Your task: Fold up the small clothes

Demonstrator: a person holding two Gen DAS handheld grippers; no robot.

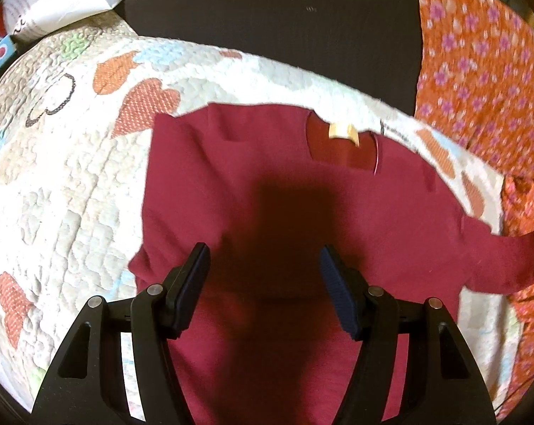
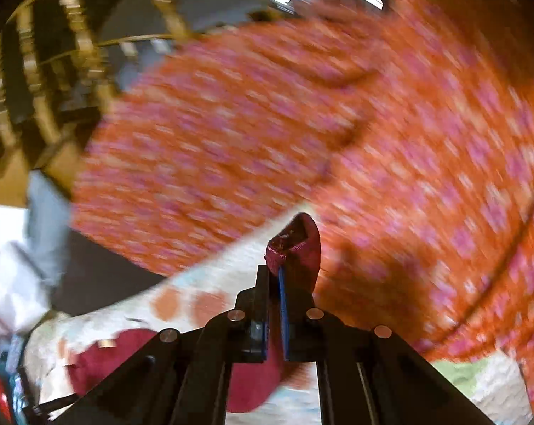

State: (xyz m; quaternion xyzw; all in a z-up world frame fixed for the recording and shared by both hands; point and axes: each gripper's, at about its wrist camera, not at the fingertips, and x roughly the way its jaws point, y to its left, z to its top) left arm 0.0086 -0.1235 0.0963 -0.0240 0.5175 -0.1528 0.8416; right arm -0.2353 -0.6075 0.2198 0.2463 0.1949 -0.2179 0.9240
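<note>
Quilted bedding with orange hearts and pale blue patches [image 1: 65, 191] covers the surface where the folding happens, and a small maroon shirt [image 1: 267, 184] lies spread on it, neck and tan label [image 1: 343, 134] turned away from the person.

Nearest, the left hand-held gripper [image 1: 265, 269] hangs over the shirt's lower half with its jaws standing apart and nothing between them; its shadow falls dark across the chest. I judge it is waiting there to pin or catch the body once the sleeve comes over.

Off to the right, the shirt's sleeve [image 1: 514, 258] stretches away from the body and up off the quilt. The right wrist view explains why: the right hand-held gripper [image 2: 274, 272] is clamped tight on the hemmed cuff [image 2: 295, 244], a tuft of maroon knit poking out past the closed pads. Lifting the cuff like this looks like the start of folding the sleeve inward.

Beyond lies an orange cloth with pink flowers [image 1: 479, 71], and farther back a dark chair-like surface [image 1: 284, 24].

The right view is badly smeared by motion, so the yellow slatted thing [image 2: 54, 71] at the back stays unclear. The shirt's lower hem is cut off behind the left gripper.
</note>
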